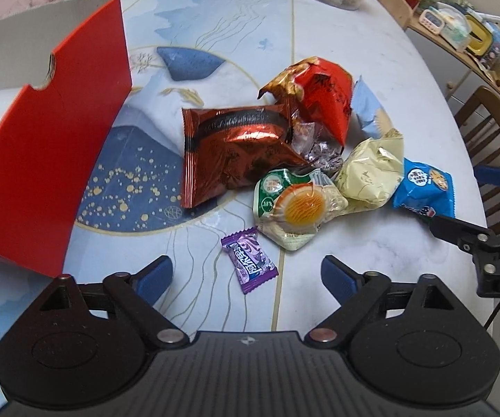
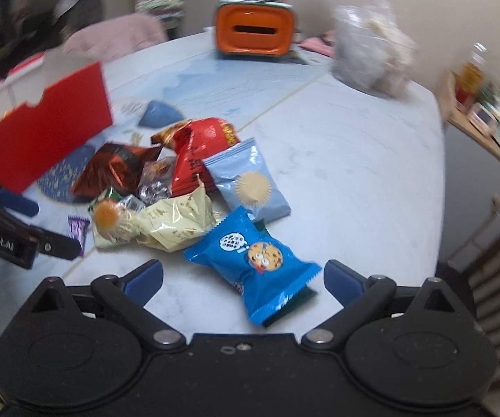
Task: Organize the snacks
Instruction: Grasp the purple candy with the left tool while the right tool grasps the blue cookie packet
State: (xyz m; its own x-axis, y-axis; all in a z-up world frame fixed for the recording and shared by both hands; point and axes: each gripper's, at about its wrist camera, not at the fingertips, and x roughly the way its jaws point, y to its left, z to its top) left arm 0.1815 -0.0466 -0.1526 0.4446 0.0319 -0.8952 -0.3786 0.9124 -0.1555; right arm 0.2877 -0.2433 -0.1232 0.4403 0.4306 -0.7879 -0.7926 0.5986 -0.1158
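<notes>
Both hand-held grippers are seen with jaws spread wide, nothing held. Snack pile sits mid-desk (image 1: 337,17), just right of the open red box (image 1: 51,160).

Left hand-held gripper (image 1: 246,276): purple candy (image 1: 249,260) lies straight ahead, between the fingertips and slightly forward of them. Its long axis is tilted, running from far-left to near-right across the jaw line.

Right hand-held gripper (image 2: 243,278): blue cookie packet (image 2: 255,260) lies directly ahead, its near end already between the fingers. Long axis runs diagonally, far-left to near-right. Right-wrist view is motion-blurred, so contact cannot be judged.

Judgement: each piece is best taken by the nearer side, candy by left, cookie packet by right. The box is nearer the left side, so a longer carry over the pile is expected for the right.
</notes>
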